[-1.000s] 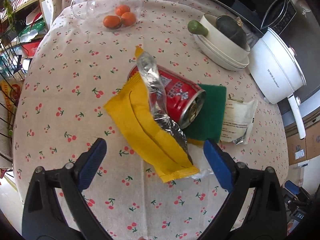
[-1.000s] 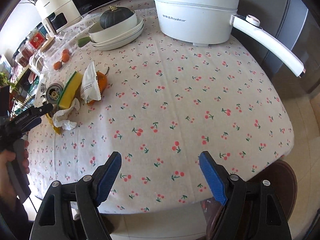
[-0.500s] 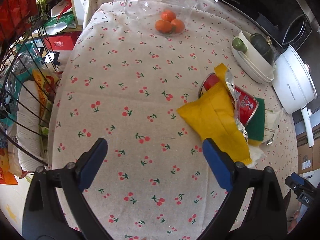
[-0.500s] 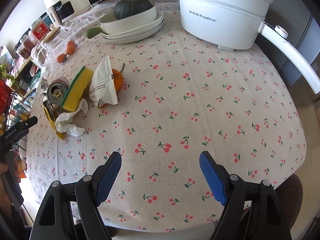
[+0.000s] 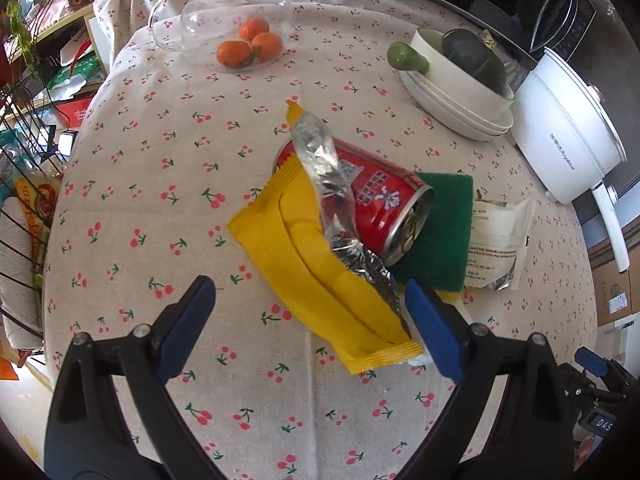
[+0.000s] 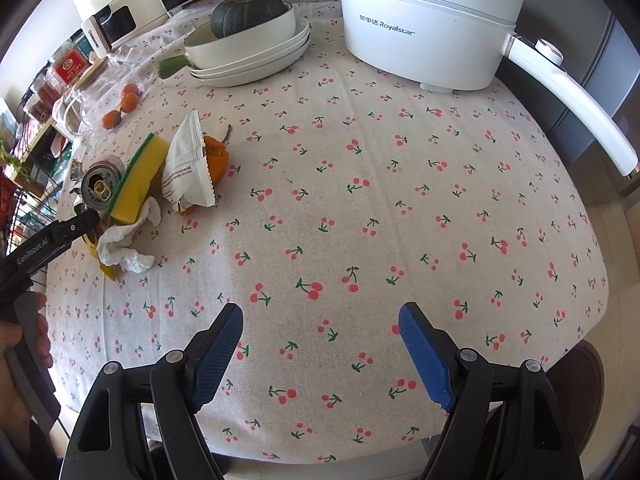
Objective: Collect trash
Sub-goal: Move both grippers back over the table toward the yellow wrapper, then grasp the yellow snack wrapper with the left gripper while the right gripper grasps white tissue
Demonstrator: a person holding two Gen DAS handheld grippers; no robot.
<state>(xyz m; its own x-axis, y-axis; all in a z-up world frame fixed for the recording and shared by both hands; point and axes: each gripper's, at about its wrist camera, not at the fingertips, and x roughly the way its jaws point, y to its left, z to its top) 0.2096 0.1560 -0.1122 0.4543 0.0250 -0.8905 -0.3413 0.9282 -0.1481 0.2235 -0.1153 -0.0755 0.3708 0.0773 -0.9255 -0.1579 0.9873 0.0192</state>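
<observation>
Nothing looks collected yet. A heap of trash lies together on the cherry-print tabletop (image 5: pixel 160 184): a yellow snack wrapper (image 5: pixel 320 276) with a torn foil lining, leaning over a red drink can (image 5: pixel 376 204) that lies on its side. Just right of the can sits a green-and-yellow sponge (image 5: pixel 444 232), then a white snack packet (image 5: pixel 500 244), with a crumpled white tissue (image 6: pixel 124 248) at the near edge of the heap. Orange peel (image 6: pixel 216 156) shows behind the packet in the right wrist view.

The left tool (image 5: pixel 308 320) hovers over the near end of the wrapper, jaws wide and holding nothing (the right fingertip is close to the wrapper's foil edge, though contact cannot be made out). The right tool (image 6: pixel 320 344) hangs wide and empty over bare cloth, well apart from the heap.

No bin or bag is in view, so every piece seems left to gather, probably starting with the wrapper.
</observation>
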